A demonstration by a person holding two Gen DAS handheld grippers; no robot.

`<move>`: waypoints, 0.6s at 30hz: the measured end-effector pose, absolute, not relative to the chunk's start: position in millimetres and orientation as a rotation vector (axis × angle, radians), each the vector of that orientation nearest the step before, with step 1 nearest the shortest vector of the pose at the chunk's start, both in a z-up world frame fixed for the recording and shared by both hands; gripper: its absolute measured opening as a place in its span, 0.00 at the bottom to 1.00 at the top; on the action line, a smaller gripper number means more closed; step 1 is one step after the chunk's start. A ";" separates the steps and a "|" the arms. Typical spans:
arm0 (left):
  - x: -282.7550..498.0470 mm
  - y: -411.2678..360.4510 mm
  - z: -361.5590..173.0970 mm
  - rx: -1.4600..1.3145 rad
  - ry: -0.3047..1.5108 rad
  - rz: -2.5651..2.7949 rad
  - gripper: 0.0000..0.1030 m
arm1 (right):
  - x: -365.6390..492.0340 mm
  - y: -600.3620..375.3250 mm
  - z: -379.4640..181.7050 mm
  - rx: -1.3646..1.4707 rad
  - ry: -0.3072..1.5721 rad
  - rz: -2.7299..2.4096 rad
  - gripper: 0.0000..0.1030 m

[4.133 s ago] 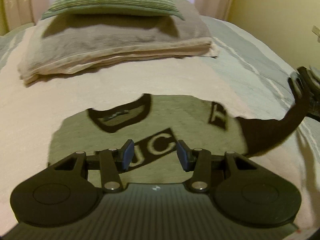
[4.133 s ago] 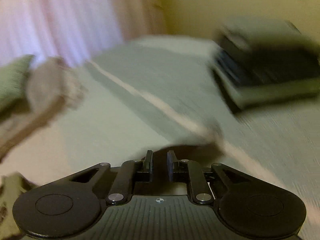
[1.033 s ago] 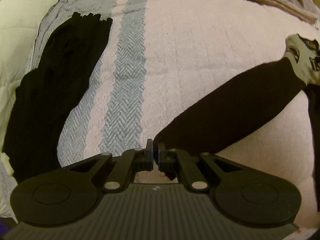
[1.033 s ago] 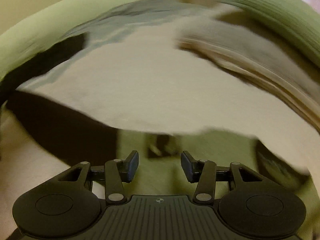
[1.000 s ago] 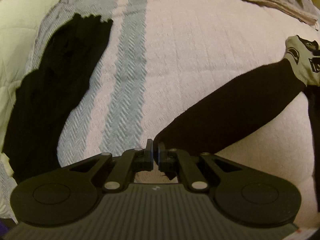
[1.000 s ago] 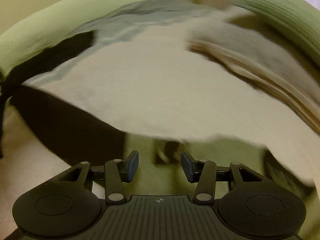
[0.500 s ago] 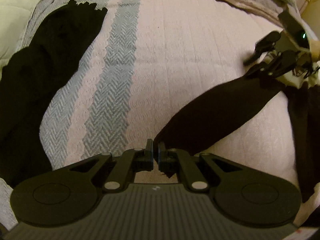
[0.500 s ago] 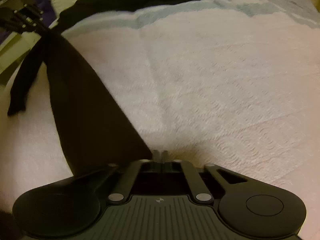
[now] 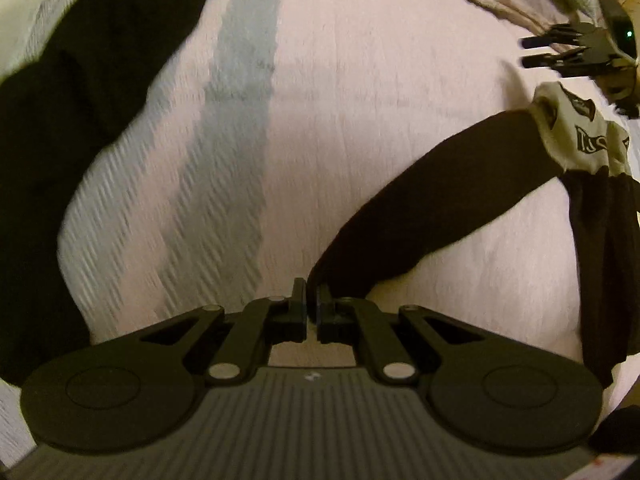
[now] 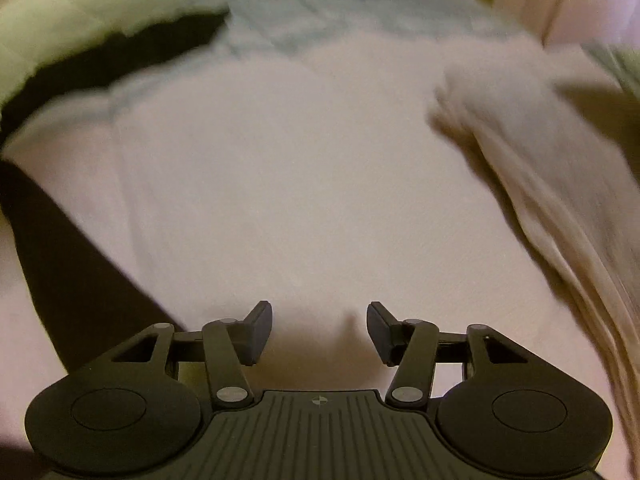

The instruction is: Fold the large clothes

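Note:
A grey shirt (image 9: 576,136) with black lettering lies on the pink bedspread (image 9: 360,120) at the far right of the left wrist view. Its long black sleeve (image 9: 432,208) stretches from there down to my left gripper (image 9: 311,292), which is shut on the sleeve's cuff end. A second black sleeve (image 9: 600,264) hangs down the right edge. My right gripper (image 9: 528,52) hovers beyond the shirt, its jaws opening. In the right wrist view the right gripper (image 10: 319,320) holds nothing over bare bedspread, with the black sleeve (image 10: 72,272) to its left.
Another black garment (image 9: 80,120) lies across the blue-striped side of the bedspread (image 9: 240,92) on the left. A folded beige blanket (image 10: 540,184) with a green pillow on it sits at the head of the bed. A pale green quilt (image 10: 80,12) borders the far side.
The right gripper, shut at the sleeve's upper edge half a second ago, has opened and swung off to the right over bare bedspread. The left gripper sank slightly, still holding the cuff.

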State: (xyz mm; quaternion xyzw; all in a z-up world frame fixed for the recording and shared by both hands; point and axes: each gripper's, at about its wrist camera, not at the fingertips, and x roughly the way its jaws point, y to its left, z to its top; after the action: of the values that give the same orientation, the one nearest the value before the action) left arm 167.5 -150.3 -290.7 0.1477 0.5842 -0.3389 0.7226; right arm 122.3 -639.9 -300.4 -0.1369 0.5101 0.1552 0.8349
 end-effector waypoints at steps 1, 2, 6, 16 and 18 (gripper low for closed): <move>166.4 -149.0 -294.1 0.313 1.295 -0.745 0.02 | 121.7 -650.9 -304.5 -0.304 1.132 0.344 0.49; 164.9 -147.5 -296.8 0.308 1.293 -0.740 0.02 | 120.0 -660.9 -308.4 -0.325 1.170 0.365 0.49; 169.2 -153.3 -303.9 0.326 1.274 -0.714 0.02 | 116.4 -690.4 -326.4 -0.413 1.269 0.409 0.50; 167.8 -163.6 -294.1 0.387 1.246 -0.669 0.02 | 101.9 -699.7 -310.8 -0.242 1.219 0.375 0.02; 171.1 -161.2 -275.4 0.344 1.182 -0.643 0.03 | 96.5 -702.1 -278.1 -0.224 1.059 0.314 0.02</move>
State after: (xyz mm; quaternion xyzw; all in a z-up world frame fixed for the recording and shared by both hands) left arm 171.1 -161.2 -275.4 0.1585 0.5446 -0.2965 0.7684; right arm 96.5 -702.1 -278.1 -0.1063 0.5018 0.1487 0.8454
